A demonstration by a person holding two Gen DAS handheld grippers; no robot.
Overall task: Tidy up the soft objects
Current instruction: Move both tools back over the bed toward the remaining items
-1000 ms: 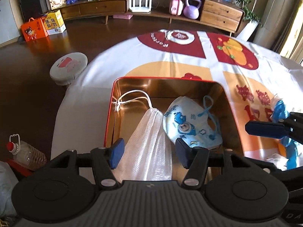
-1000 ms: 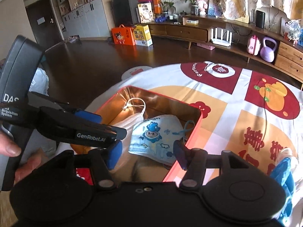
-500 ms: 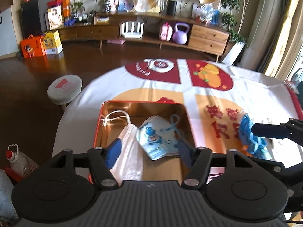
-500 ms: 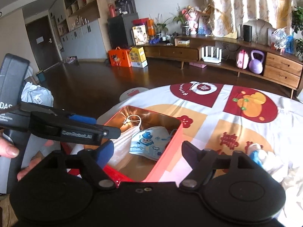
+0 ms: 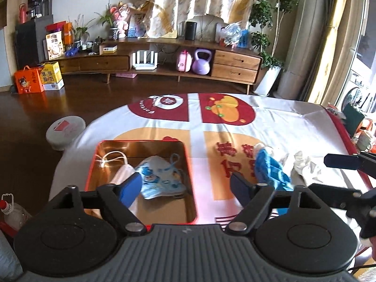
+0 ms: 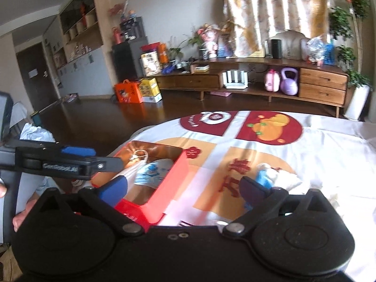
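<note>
A red tin box (image 5: 190, 188) (image 6: 174, 178) with a gold inside sits on the table's left part. In it lie a white mesh bag (image 5: 122, 172) with a drawstring and a blue cartoon face mask (image 5: 159, 176) (image 6: 150, 175). A blue soft item (image 5: 270, 171) (image 6: 264, 178) and white soft items (image 5: 303, 162) (image 6: 285, 178) lie on the cloth to the right of the box. My left gripper (image 5: 185, 188) is open and empty above the box's near right edge. My right gripper (image 6: 183, 189) is open and empty, between the box and the blue item.
The table wears a white cloth (image 5: 192, 122) with red and orange prints. A white round stool (image 5: 64, 131) stands at the table's left. A plastic bottle (image 5: 11, 213) is at the lower left. A wooden sideboard (image 5: 164, 63) lines the far wall.
Both grippers have pulled back and up from the box and opened wider. The mesh bag and mask stay in the box. The blue and white items have come into fuller view.
</note>
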